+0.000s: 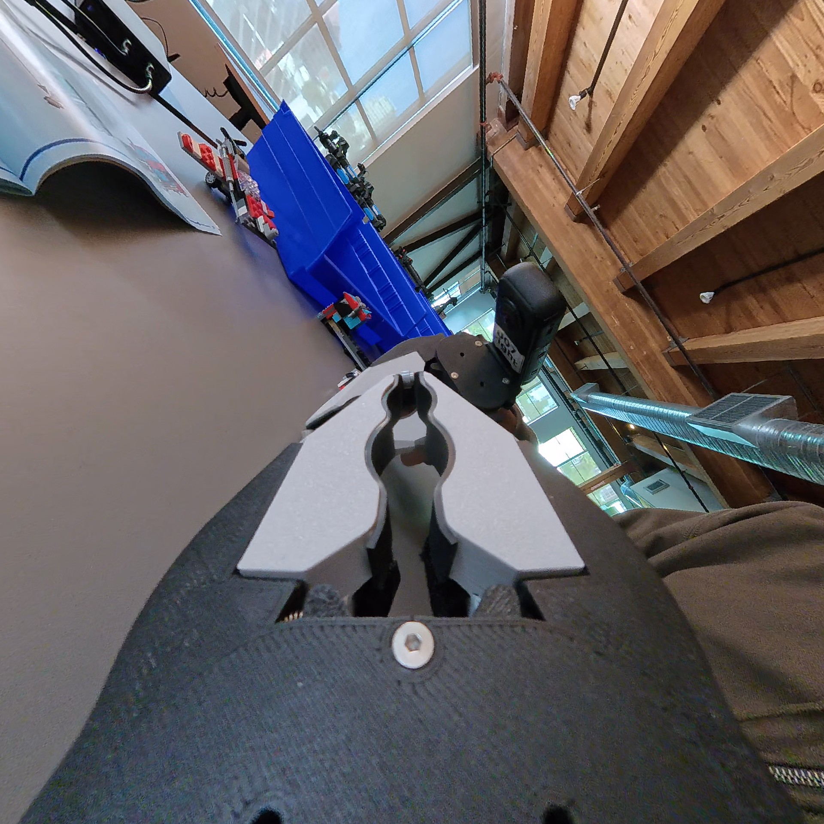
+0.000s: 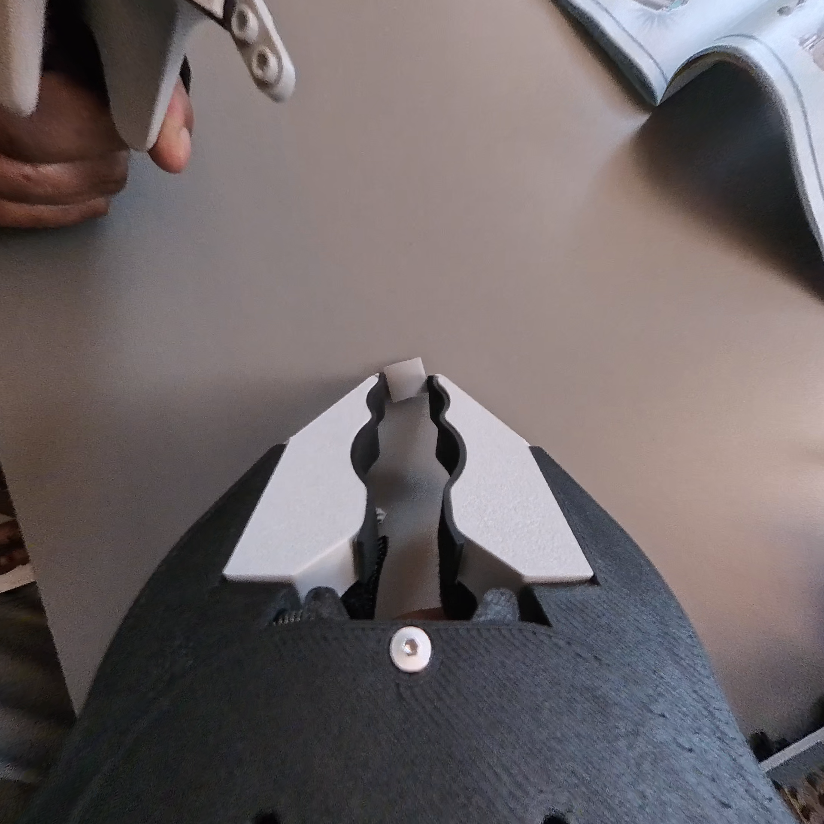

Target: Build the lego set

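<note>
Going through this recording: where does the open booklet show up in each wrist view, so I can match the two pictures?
Left wrist view: the open booklet lies at the upper left, its pages arched up off the table.
Right wrist view: it is at the upper right corner, partly cut off by the edge.
Shared landmark: the plain grey-brown table it lies on, which fills much of both views.
</note>
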Tool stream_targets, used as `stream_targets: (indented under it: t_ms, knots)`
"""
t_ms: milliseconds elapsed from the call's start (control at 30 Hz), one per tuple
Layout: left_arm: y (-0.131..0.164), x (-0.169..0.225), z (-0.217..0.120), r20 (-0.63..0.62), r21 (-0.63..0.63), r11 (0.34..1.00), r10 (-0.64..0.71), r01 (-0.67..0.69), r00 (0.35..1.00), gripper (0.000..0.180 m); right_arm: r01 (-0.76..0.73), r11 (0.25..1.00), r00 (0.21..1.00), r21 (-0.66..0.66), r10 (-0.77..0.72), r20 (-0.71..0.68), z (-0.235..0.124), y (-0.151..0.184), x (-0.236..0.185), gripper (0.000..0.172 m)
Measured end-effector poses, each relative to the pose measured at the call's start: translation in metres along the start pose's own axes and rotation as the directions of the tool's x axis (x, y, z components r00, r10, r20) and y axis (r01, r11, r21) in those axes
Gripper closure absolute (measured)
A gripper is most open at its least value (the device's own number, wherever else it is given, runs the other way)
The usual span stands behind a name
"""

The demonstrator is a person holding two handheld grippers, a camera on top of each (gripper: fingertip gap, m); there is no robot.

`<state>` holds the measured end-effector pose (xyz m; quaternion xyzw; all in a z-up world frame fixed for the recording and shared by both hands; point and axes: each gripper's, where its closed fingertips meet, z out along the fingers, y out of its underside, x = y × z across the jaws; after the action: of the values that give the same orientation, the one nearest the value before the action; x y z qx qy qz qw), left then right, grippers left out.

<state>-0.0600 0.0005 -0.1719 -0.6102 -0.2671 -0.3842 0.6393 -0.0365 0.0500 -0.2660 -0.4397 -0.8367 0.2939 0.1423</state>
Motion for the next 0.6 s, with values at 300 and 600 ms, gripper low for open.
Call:
stream_targets:
  t_ms: [300, 600]
  knots:
    - [0.003, 0.003, 0.001, -0.013, -0.018, 1.0, 0.013, -0.013, 1.0, 0.175, 0.153, 0.938, 0.988, 0.311, -0.153, -0.026, -0.054, -0.068, -0.024, 0.151]
    - [0.011, 0.009, 0.004, -0.038, -0.063, 0.997, 0.05, -0.052, 0.998, 0.175, 0.205, 0.911, 0.978, 0.359, -0.206, -0.037, -0.062, -0.08, -0.034, 0.151]
